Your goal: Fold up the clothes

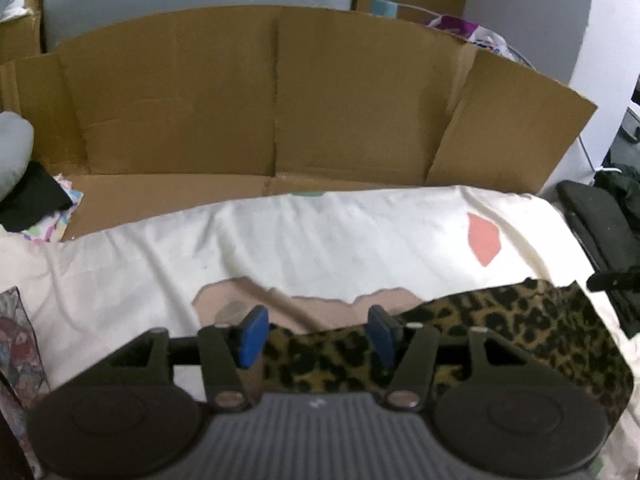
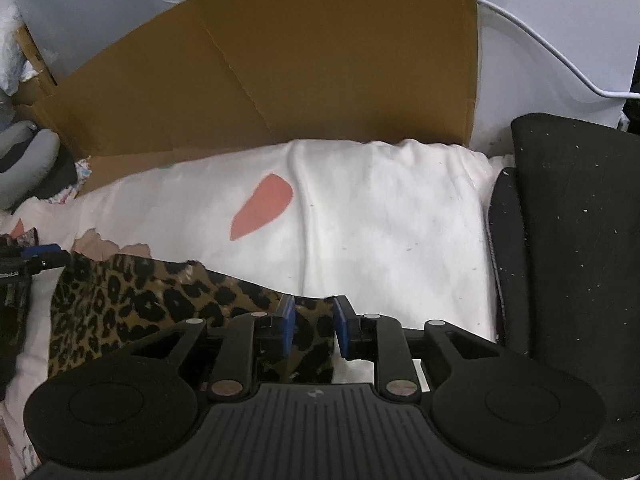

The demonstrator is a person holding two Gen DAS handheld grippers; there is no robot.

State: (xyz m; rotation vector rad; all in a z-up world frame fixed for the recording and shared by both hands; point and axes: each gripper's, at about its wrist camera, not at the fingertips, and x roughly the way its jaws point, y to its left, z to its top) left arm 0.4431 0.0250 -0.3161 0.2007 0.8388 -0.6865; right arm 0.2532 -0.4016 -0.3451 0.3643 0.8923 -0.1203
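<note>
A leopard-print garment lies spread on a white sheet; it also shows in the right wrist view. A pinkish lining shows along its far edge. My left gripper is open, its blue pads wide apart over the garment's left part. My right gripper is open with a narrower gap, its blue pads on either side of the garment's right end without pinching it. The left gripper's tip shows at the left edge of the right wrist view.
An opened cardboard box stands as a wall behind the sheet. A black chair stands at the right. A pile of clothes and a grey cushion lie at the left. The sheet has a pink patch.
</note>
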